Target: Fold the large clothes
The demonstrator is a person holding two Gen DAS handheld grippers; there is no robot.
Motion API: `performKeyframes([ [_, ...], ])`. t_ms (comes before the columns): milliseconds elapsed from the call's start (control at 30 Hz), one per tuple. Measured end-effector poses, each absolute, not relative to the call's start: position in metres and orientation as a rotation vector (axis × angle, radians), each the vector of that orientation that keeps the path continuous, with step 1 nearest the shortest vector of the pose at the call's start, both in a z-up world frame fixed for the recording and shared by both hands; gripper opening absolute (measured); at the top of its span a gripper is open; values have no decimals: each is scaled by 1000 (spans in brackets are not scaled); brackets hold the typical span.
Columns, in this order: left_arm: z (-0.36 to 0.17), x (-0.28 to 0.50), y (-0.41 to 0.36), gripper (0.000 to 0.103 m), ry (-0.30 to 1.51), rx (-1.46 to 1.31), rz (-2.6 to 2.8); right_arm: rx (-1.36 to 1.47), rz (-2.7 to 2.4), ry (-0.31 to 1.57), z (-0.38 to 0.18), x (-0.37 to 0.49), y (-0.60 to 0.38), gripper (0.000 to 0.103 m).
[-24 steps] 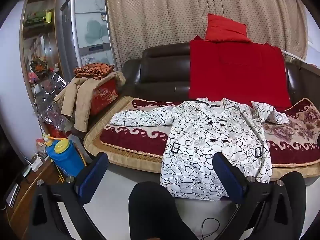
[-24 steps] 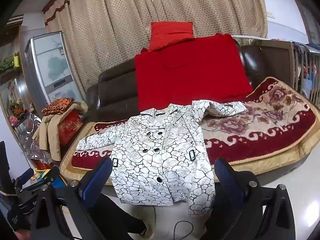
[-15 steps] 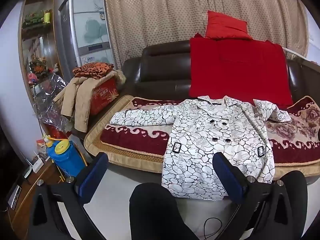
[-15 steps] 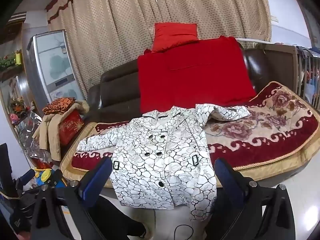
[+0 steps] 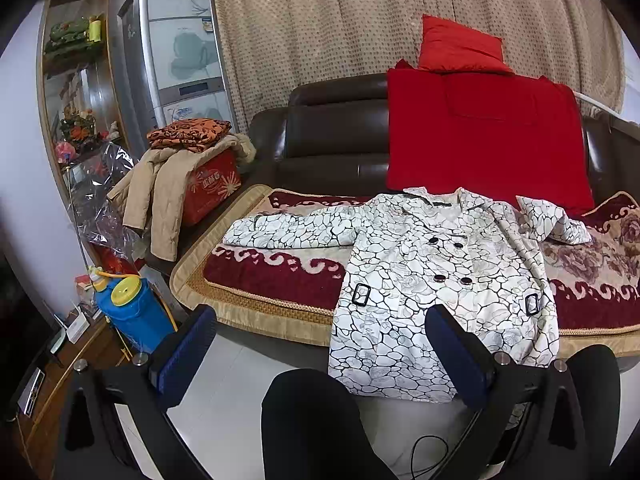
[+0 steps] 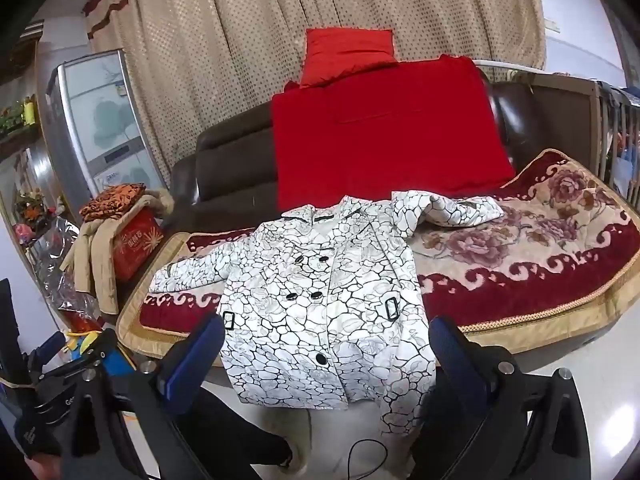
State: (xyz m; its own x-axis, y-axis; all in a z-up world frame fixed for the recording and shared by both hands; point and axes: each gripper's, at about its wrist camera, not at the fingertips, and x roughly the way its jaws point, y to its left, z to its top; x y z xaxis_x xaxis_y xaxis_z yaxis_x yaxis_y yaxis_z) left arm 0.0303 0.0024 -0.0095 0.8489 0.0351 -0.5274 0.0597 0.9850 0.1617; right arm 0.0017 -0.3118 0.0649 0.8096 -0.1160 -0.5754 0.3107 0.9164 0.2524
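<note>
On the sofa (image 5: 328, 136) the coat (image 5: 432, 292) looms nearer (barely, perhaps); left gripper (image 5: 320, 354) and right gripper (image 6: 326, 358) spread, folding unstarted.

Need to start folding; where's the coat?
In both views the coat lies flat on the sofa blanket, hem over the front edge, below the red cushion.

Both views sit slightly nearer the coat (image 5: 440, 280) — left gripper (image 5: 320, 356) drifted left.
</note>
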Motion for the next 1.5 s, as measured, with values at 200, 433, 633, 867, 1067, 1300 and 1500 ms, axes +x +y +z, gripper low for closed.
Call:
performKeyframes([
  [200,-10,34,-1,103,565,179,-15,345,-238,593,63,6,-311,103],
  [433,-13,39,-1,103,574,179,-15,345,-244,602,61,11,-310,103],
  [633,-14,44,-2,103,580,179,-14,347,-251,607,58,14,-312,103],
  [867,-18,51,-3,103,595,183,-16,356,-257,616,56,20,-314,103],
  [1067,-22,52,-5,103,605,187,-18,360,-255,627,51,22,-315,103],
  [1300,-21,45,-7,103,606,193,-25,368,-261,630,49,15,-317,103],
  [1500,-19,40,-7,103,599,192,-28,370,-263,623,52,11,-318,103],
])
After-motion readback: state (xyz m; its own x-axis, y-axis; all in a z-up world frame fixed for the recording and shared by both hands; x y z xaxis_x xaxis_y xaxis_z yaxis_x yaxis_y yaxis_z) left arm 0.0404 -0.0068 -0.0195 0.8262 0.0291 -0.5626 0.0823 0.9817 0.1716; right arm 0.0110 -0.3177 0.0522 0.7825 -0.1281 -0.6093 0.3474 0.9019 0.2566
